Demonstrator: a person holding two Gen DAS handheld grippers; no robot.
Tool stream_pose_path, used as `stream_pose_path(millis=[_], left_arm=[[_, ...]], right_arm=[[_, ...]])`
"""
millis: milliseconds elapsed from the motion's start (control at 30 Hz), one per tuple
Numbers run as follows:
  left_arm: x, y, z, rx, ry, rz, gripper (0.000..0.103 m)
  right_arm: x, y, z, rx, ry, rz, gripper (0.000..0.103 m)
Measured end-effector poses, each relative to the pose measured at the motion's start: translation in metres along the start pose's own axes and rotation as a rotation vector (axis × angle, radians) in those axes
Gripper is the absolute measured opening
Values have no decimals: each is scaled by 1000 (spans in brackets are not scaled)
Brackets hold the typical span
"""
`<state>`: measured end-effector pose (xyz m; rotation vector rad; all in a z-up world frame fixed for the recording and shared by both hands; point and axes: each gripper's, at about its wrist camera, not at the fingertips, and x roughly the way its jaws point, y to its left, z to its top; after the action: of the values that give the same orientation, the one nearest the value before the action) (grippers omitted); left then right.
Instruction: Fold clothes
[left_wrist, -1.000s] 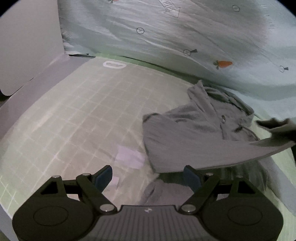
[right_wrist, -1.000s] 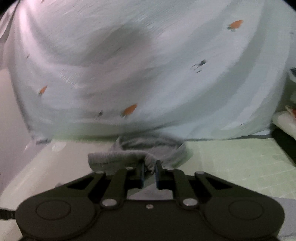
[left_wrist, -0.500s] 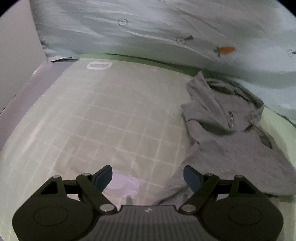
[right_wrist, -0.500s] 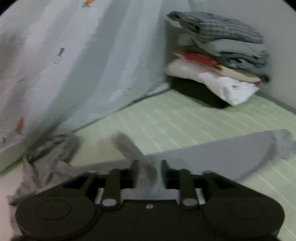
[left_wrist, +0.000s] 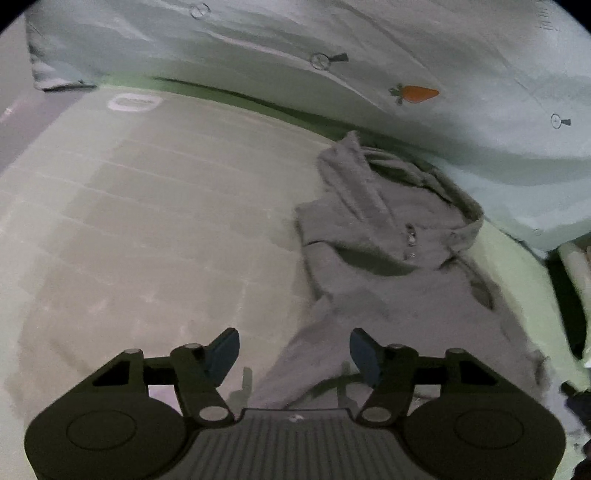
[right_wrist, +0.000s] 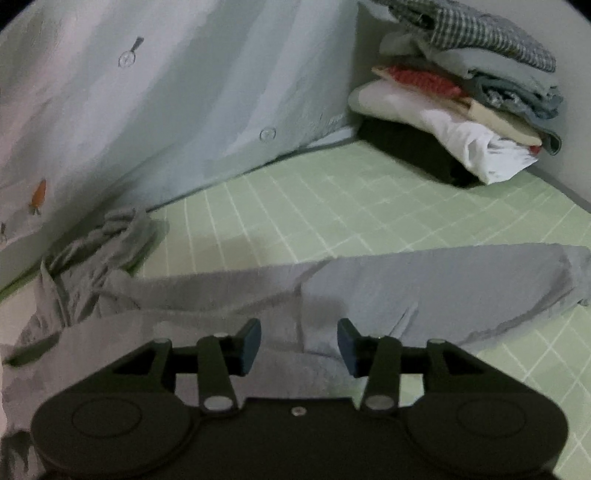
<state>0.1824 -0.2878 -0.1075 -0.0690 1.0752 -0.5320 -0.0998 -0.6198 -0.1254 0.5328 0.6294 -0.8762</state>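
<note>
Both tools empty right now. Left gripper (left_wrist: 294, 349) has its jaws spread wide, nothing between them, hanging just above the near edge of the grey hoodie (left_wrist: 399, 280). Right gripper (right_wrist: 299, 341) is likewise spread apart w/ no cloth pinched, poised over the hoodie's body.

Hoodie lies on the green grid mat (right_wrist: 332, 192), front up, not yet folded. In the left view it fills the 1 to 4 o'clock part of the frame, hood (left_wrist: 402, 195) bunched at the far end near 1 o'clock, close to the pale carrot-print sheet (left_wrist: 443, 55). In the right view 1 sleeve (right_wrist: 443, 284) stretches out flat toward 3 o'clock, while the hood end sits crumpled at 9 o'clock. Stack of folded clothes (right_wrist: 469, 88) at 1 o'clock, well apart from the work.

Step in hand, as I read it: laying out & flattening before the 1st fold. Sleeve looks straightened; body has wrinkles, and the hood is still heaped.

Next move prob. calls for:
- left tool to drop onto the hem or side nearest it, close on a single layer if poss.
- right tool to take the sleeve near the cuff or shoulder
- then bring the sleeve across the chest, keeping cloth taut so it doesn't bunch

Risk: grabbing 2 layers, dragging the whole hoodie off square
</note>
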Motion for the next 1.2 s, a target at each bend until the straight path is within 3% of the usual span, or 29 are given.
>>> stream_pose_path(millis=[200,333,433,567,667,933,1100,1200], left_arm=[[42,-7,22,-8,54,-8,66],[68,-4,38,-72,76,-14,66],[86,0,53,-114,79,-44,56],[108,5,67,-172,92,-97,24],[118,6,77,-201,74,-120,16],[130,27,104,-278,1,-134,16],[122,46,127,-349,-94,-84,14],[112,46,134,-341,-124,-72,16]], right_arm=[[13,-10,-3,19,45,-39,47],[27,-18,-1,51,78,-67,47],[37,-24,5,94,96,-69,49],[45,-28,11,102,107,-81,50],[51,-30,14,103,114,-90,51],[62,-41,14,134,132,-113,55],[63,-46,11,140,133,-136,62],[64,-48,11,146,127,-150,70]])
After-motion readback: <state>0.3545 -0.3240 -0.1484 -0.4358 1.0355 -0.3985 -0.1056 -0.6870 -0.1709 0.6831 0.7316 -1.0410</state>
